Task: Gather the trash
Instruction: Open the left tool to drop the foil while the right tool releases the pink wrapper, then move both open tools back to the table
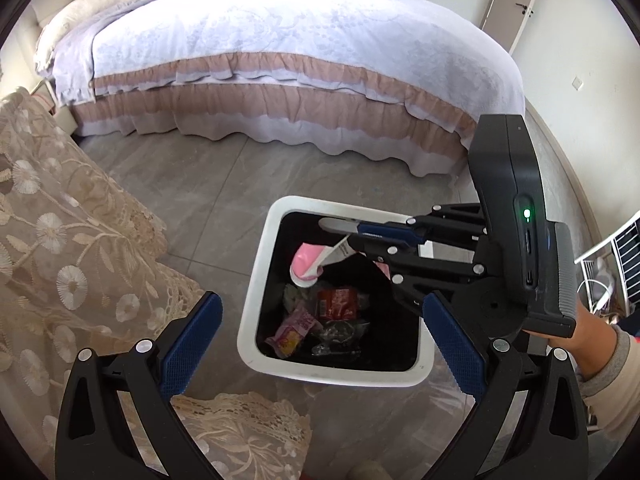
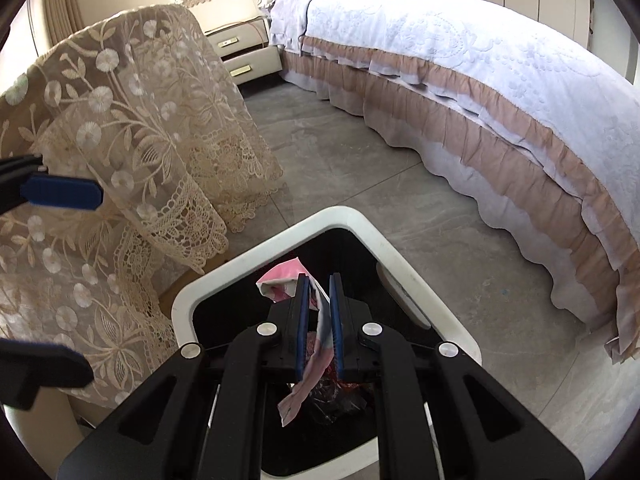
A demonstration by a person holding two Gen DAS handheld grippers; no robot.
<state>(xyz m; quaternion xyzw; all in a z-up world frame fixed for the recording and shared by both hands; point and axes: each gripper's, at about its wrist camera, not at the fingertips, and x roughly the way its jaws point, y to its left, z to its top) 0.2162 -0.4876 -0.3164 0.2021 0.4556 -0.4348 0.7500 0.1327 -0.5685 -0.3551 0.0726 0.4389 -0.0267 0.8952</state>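
A white trash bin (image 1: 256, 304) with a black liner stands on the grey floor. Inside lie a red wrapper (image 1: 338, 302), a pink packet (image 1: 296, 330) and some clear plastic. My right gripper (image 1: 342, 238) reaches in from the right over the bin's opening, shut on a pink and white wrapper (image 1: 308, 260) that hangs from its pads. In the right wrist view the same wrapper (image 2: 280, 280) is pinched in the right gripper (image 2: 319, 284) above the bin (image 2: 344, 216). My left gripper (image 1: 322, 304) is open and empty above the bin's near side, and shows at the left edge (image 2: 94, 282).
A bed (image 1: 280, 60) with a lilac cover and ruffled skirt stands beyond the bin. Furniture draped in cream lace cloth (image 1: 60, 240) stands close on the left. A nightstand (image 2: 244, 52) is by the bed's head. A white wire rack (image 1: 612, 260) is at the right, near a hand in a grey sleeve (image 1: 592, 344).
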